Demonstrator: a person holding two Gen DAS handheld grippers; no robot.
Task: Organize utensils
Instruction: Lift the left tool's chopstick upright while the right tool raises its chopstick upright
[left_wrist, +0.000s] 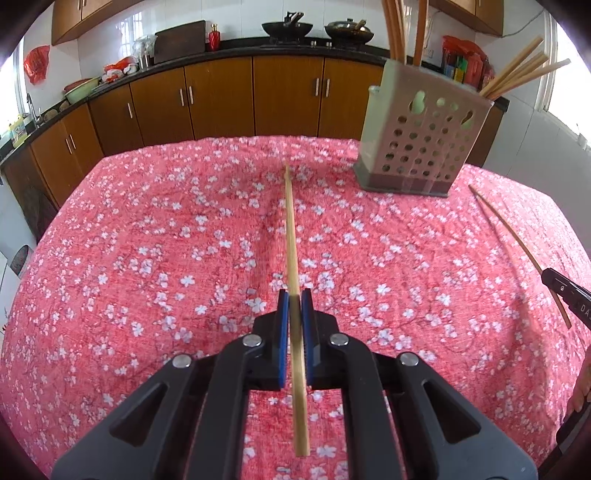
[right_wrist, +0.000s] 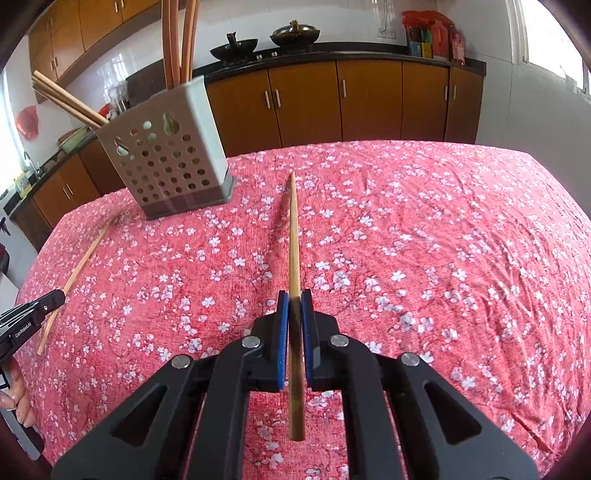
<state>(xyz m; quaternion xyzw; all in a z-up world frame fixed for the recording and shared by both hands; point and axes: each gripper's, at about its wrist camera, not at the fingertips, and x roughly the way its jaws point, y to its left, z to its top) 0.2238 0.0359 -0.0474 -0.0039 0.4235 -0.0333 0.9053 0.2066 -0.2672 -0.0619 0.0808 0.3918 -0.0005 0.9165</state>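
Now my left gripper (left_wrist: 294, 301) and right gripper (right_wrist: 294, 301) each clamp one chopstick (left_wrist: 293, 236) short of the perforated holder (left_wrist: 424, 136); off-centre holds could let either swing and miss the holder's mouth.

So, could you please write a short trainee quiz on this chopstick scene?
1. True or false: the left gripper is shut on a chopstick.
2. The holder is: A) lying on its side, B) upright on the cloth, C) held by the right gripper.
3. What does the right gripper hold?

Key: 1 true. 2 B. 3 another chopstick, clamped between its blue pads.
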